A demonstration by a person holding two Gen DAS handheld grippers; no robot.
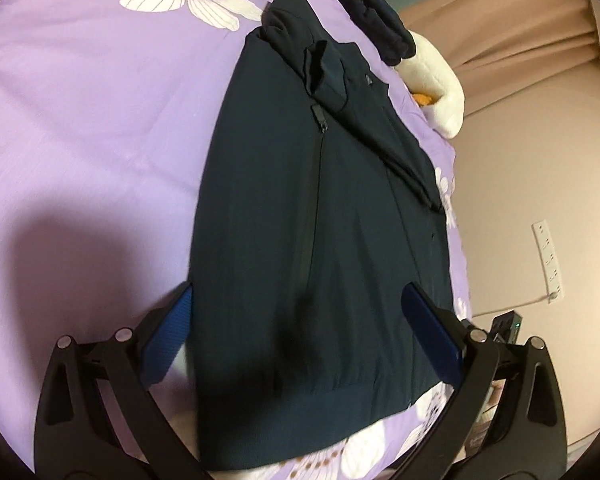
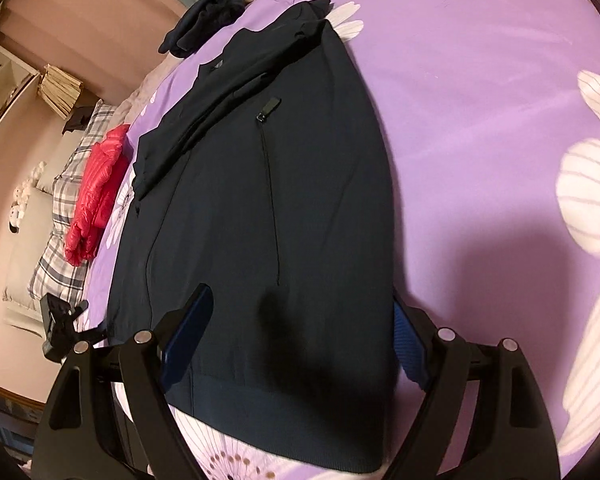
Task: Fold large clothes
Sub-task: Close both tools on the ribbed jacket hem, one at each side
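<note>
I hover both spread, empty grippers, left gripper (image 1: 300, 332) and right gripper (image 2: 304, 336), just above the ribbed hem of the dark jacket (image 1: 320, 200), whose length stretches straight ahead across the purple bedspread (image 1: 80, 120).

I see bed (image 1: 80, 128) w/ jacket (image 1: 300, 220) flat on it; dark bundle (image 1: 374, 20) & plush (image 1: 440, 80) beyond jacket.

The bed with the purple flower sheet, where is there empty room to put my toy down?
Most room is the bare purple sheet on the open side of the dark jacket, up to the big white flowers. It is crowded on the jacket's other side: the red garment, plaid pillow, small dark bundle and white plush toy lie along that edge.
</note>
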